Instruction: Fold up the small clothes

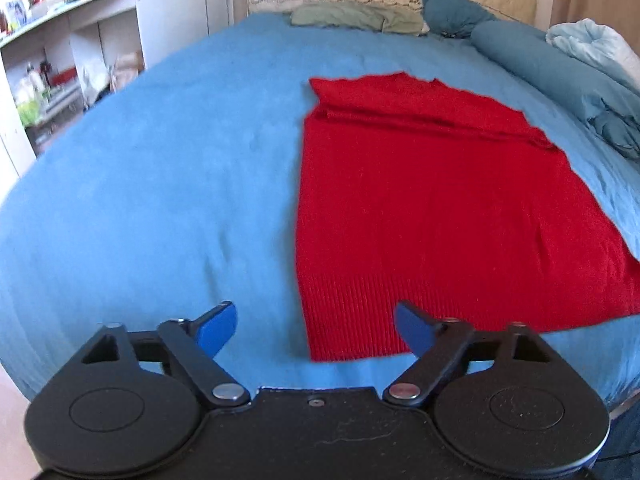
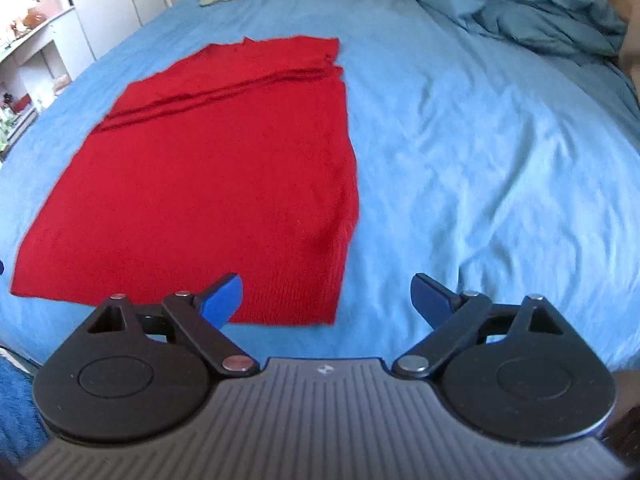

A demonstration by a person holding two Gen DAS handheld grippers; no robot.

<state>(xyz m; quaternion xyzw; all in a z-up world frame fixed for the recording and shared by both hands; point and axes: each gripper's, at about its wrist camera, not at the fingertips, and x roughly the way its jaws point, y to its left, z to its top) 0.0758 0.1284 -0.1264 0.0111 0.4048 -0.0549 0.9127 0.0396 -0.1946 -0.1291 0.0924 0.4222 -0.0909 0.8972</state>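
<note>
Your biggest surface is the bed (image 1: 160, 184), spread with a light blue sheet that fills most of both views; ahead and to the left of your left gripper (image 1: 316, 330) it runs bare and smooth out to its rounded left edge, and ahead and to the right of your right gripper (image 2: 327, 300) it is bare too, only lightly wrinkled. Far ahead of your right gripper, to the right, a bunched teal duvet (image 2: 532, 12) takes up the far right part of the bed, and a green pillow (image 1: 352, 18) lies at the headboard end. Beyond the bed's left edge, far left of your left gripper, white shelves (image 1: 68, 64) stand near it. The red knit garment (image 1: 440, 208) lies flat on the sheet, a long rectangle with a fold line across its far end; its near ribbed hem sits just ahead of both grippers, with a strip of sheet showing between the hem and the bed's near edge. Its near left corner falls between your left gripper's fingers (image 1: 218, 332), and its near right corner lies between your right gripper's fingers (image 2: 224, 300). Both grippers point forward over the near edge of the bed, roughly level, each with its blue-tipped jaws spread wide apart and holding nothing; neither touches the cloth.
</note>
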